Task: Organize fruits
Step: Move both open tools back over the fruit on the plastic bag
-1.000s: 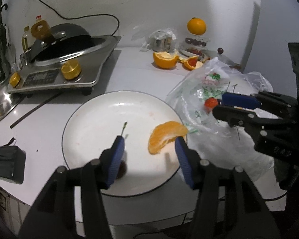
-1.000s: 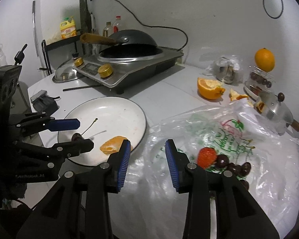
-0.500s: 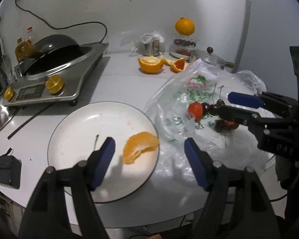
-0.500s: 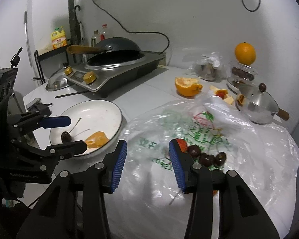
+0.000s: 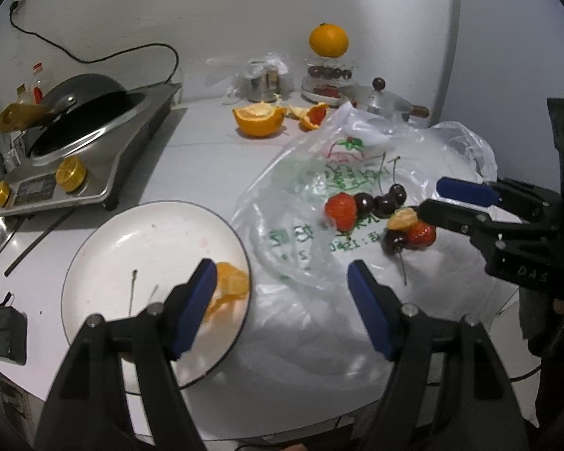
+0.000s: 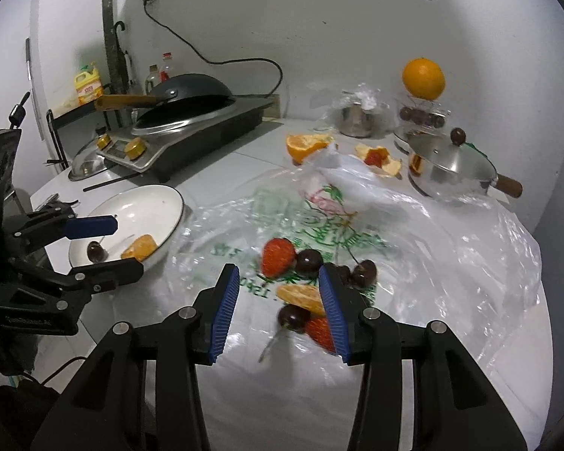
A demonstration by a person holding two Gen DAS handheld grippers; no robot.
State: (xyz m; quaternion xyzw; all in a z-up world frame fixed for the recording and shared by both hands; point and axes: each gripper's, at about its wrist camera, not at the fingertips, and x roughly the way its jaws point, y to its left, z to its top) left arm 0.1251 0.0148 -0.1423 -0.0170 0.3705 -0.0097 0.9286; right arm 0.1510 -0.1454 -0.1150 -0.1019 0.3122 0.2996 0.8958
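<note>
A white plate (image 5: 105,248) holds an orange segment (image 5: 231,285) and a dark cherry (image 6: 96,251). On a clear plastic bag (image 5: 357,173) lie a strawberry (image 5: 341,206), several dark cherries (image 5: 379,201), an orange segment (image 5: 403,220) and a second strawberry (image 5: 421,235). My left gripper (image 5: 282,297) is open, over the plate's right edge and the bag. My right gripper (image 6: 278,300) is open and empty, just short of the fruit pile; it also shows in the left wrist view (image 5: 432,199).
An induction cooker with a black pan (image 5: 75,127) stands at the back left. A cut orange half (image 5: 258,120), peels, a whole orange (image 5: 328,40) on a fruit stand, and a steel lidded pot (image 6: 447,167) stand at the back. A black object (image 5: 2,332) lies near the table's front left edge.
My left gripper opened wide, left the cherry on the plate and shifted right toward the bag. My right gripper opened wider and moved forward to the fruit pile on the bag.
</note>
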